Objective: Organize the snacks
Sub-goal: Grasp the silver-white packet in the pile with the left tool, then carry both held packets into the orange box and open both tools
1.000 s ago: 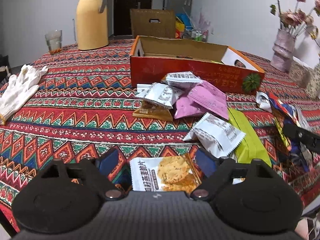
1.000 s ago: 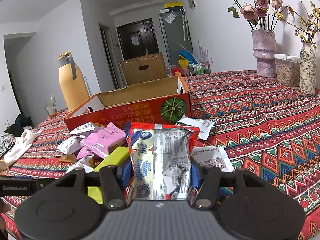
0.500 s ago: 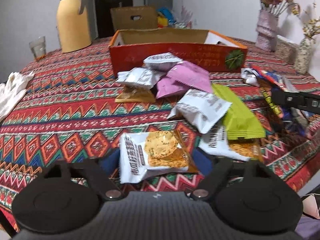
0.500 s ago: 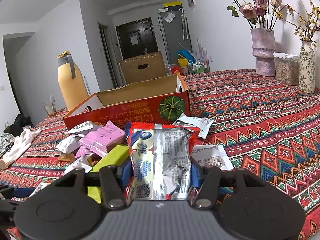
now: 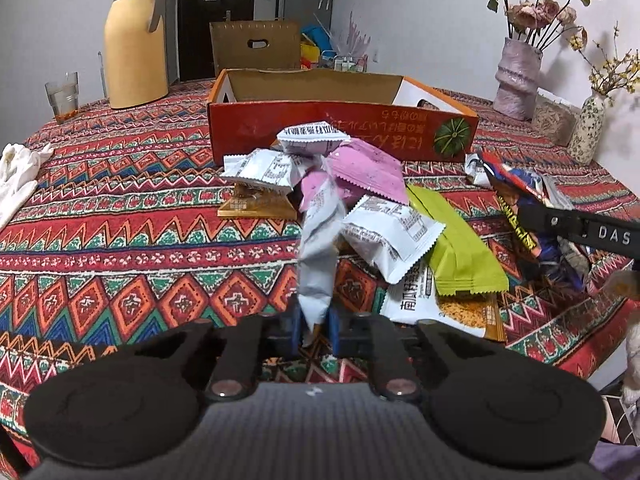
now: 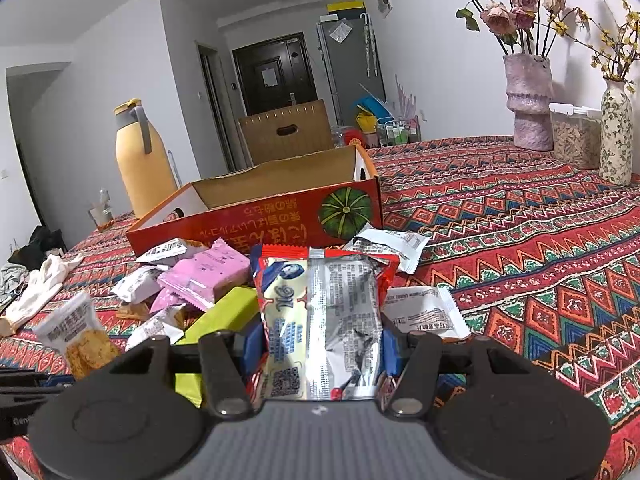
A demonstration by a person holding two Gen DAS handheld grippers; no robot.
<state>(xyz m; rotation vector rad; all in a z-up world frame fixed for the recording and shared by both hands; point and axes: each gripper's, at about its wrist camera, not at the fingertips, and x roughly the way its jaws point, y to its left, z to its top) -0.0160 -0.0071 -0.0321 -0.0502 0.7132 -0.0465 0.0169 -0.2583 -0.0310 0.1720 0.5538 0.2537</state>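
Observation:
My left gripper (image 5: 314, 330) is shut on a white cracker packet (image 5: 318, 252), held edge-on above the tablecloth; the same packet shows in the right wrist view (image 6: 76, 334). My right gripper (image 6: 322, 344) is shut on a red and silver snack bag (image 6: 324, 320), held near the table. A pile of snacks lies in front of the open red cardboard box (image 5: 344, 128): white packets (image 5: 392, 236), pink packets (image 5: 368, 168), a green bar (image 5: 460, 248). The box (image 6: 256, 216) looks empty inside as far as I can see.
A yellow thermos (image 5: 134, 40) and a glass (image 5: 64, 98) stand at the back left. White gloves (image 5: 18, 176) lie at the left edge. Vases with flowers (image 5: 516, 76) and a storage jar (image 6: 574, 136) stand at the back right.
My left gripper closed on the cracker packet that lay between its open fingers and lifted it, now edge-on. The right gripper kept holding its bag, nearly still.

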